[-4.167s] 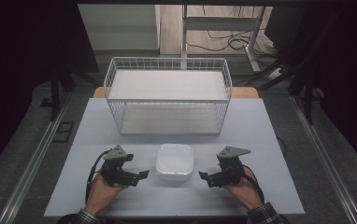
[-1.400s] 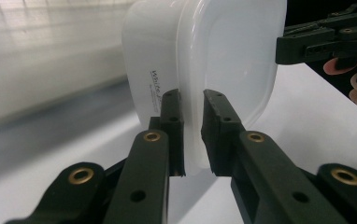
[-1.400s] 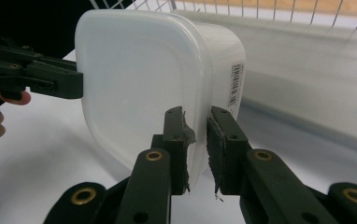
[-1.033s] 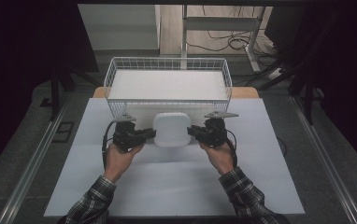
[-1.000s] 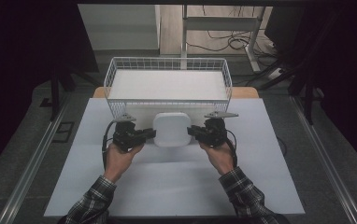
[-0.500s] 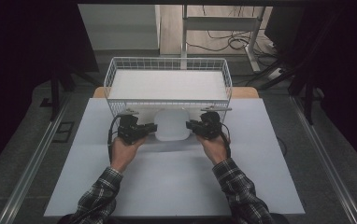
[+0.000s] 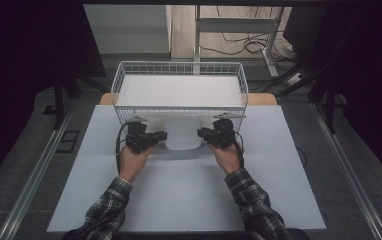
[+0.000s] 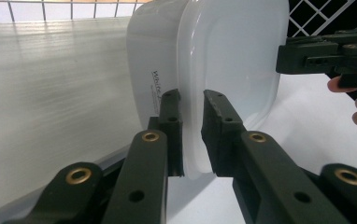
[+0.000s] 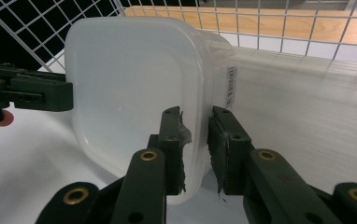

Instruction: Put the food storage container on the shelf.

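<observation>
Dim room, grey floor [image 7: 39, 165], cables [image 7: 244, 47] behind.

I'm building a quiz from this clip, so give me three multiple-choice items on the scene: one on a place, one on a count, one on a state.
1. Where is the white plastic container?
A. Deep inside the basket
B. On the floor
C. At the near wall of the wire basket, above the table

2. How many grippers clamp its rim?
A. None
B. One
C. Two

3. How is the container held?
A. Flat, opening up
B. Tipped on edge
C. Crushed flat

Answers: 1 C, the high view shows it against the basket's front wall. 2 C, the left gripper and the right gripper each pinch the rim between their jaws. 3 B, both gripper views show its broad face standing upright.
</observation>
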### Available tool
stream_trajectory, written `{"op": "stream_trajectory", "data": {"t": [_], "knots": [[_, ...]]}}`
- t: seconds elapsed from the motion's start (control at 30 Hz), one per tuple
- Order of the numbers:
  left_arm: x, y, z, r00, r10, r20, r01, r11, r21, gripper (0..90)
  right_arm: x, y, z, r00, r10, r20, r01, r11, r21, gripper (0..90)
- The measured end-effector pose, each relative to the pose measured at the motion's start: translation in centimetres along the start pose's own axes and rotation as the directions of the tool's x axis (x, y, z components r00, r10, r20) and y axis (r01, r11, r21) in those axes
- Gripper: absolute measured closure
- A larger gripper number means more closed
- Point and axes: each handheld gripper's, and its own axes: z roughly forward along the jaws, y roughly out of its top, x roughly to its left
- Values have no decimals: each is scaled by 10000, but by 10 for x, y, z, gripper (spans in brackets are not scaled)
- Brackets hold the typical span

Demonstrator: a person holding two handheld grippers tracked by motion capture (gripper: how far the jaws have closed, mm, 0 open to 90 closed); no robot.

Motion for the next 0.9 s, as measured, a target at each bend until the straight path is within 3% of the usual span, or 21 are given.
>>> {"op": "stream_trajectory", "data": {"t": [0.3, 0.33, 0.53, 0.57, 0.73, 0.77, 0.9], "knots": [[-1, 1, 6, 9988, 231, -441, -240, 9995, -217, 726, 0, 0, 8, 9990, -286, 338, 293, 9994, -196, 661], [0, 0, 10, 9975, 408, -570, -415, 9991, -100, 722, 0, -1, 9, 9990, -263, 354, 272, 9994, -228, 651], [1, -2, 18, 9956, 542, -759, -541, 9985, 31, 675, -2, -2, 13, 9990, -155, 419, 166, 9995, -253, 579], [0, -4, 22, 9937, 673, -898, -662, 9977, 151, 672, -3, -3, 14, 9975, -168, 685, 192, 9992, -338, 547], [0, -6, 27, 9934, 687, -918, -681, 9976, 92, 650, -7, -2, 15, 9963, -132, 844, 181, 9981, -580, 540], [-2, -6, 25, 9925, 805, -921, -806, 9967, 26, 644, -6, -2, 14, 9933, -242, 1131, 315, 9975, -626, 547], [-9, -8, 16, 9885, 1100, -1040, -1113, 9938, -67, 579, -3, -3, 7, 9913, -544, 1200, 637, 9951, -758, 573]]}}
